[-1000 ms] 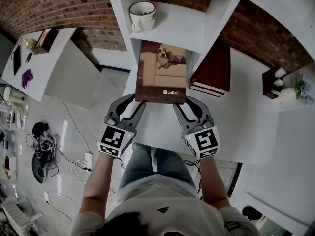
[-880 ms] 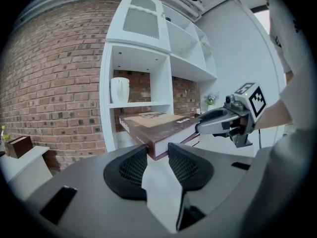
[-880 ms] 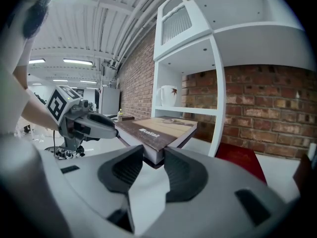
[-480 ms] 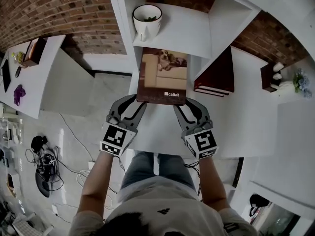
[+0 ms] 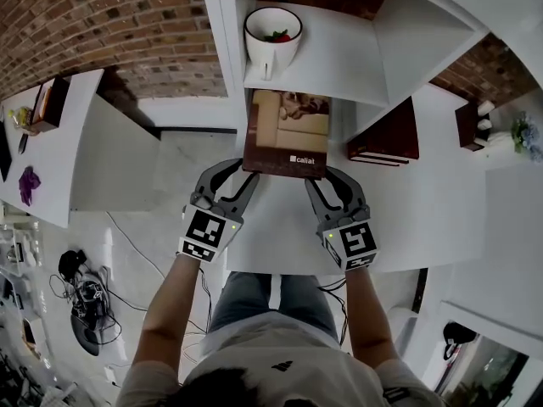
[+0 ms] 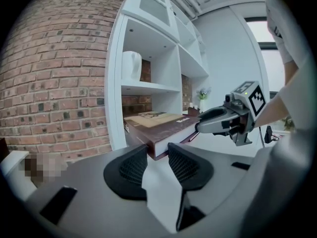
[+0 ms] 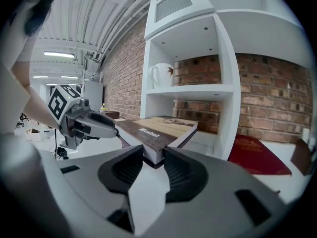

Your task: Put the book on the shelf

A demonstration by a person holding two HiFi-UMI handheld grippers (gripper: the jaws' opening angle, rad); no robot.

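A thick brown book [image 5: 287, 144] with a dog on a sofa on its cover lies flat, its far end inside the lower compartment of the white shelf unit [image 5: 229, 49]. My left gripper [image 5: 247, 176] is shut on the book's near left corner [image 6: 157, 142]. My right gripper [image 5: 315, 180] is shut on the near right corner [image 7: 153, 155]. In the left gripper view the book [image 6: 158, 125] runs toward the shelf [image 6: 148, 88]; the right gripper [image 6: 225, 120] shows beyond it. In the right gripper view the book [image 7: 161, 130] reaches under the shelf board [image 7: 190, 90].
A white mug [image 5: 272, 34] stands on the shelf board above the book. Dark red books [image 5: 390, 142] lie stacked on the white table [image 5: 424, 219] at the right. A brick wall [image 5: 102, 32] stands behind. Another white table [image 5: 51, 142] stands at left, and cables [image 5: 85, 287] lie on the floor.
Both grippers have carried the book forward and lower, so more of its far end now lies under the mug's shelf board. The grip on both corners is unchanged.
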